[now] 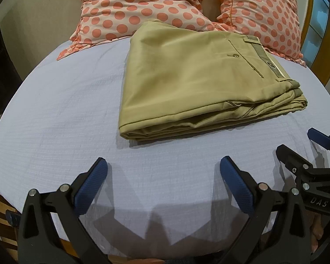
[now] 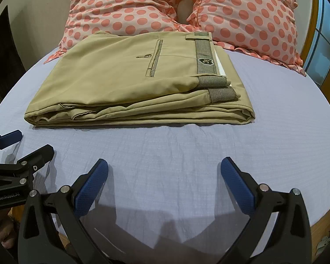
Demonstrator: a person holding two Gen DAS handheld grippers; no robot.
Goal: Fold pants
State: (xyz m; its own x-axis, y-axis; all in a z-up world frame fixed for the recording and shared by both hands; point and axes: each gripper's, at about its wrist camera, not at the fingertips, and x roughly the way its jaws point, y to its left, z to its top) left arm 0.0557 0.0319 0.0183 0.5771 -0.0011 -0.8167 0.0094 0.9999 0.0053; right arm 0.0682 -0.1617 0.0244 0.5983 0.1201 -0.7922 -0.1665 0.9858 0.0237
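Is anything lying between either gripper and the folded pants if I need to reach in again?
Nothing visible. Only bare lilac sheet lies between the open right gripper and the folded khaki pants, and likewise between the open left gripper and the pants. The polka-dot pillows sit behind the pants, out of the way.

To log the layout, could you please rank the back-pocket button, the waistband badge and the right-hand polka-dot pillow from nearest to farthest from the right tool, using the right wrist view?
1. Waistband badge, on the pants' right side.
2. Back-pocket button, left of it; nearly tied.
3. Right-hand polka-dot pillow, behind the pants.
Right tool is open.
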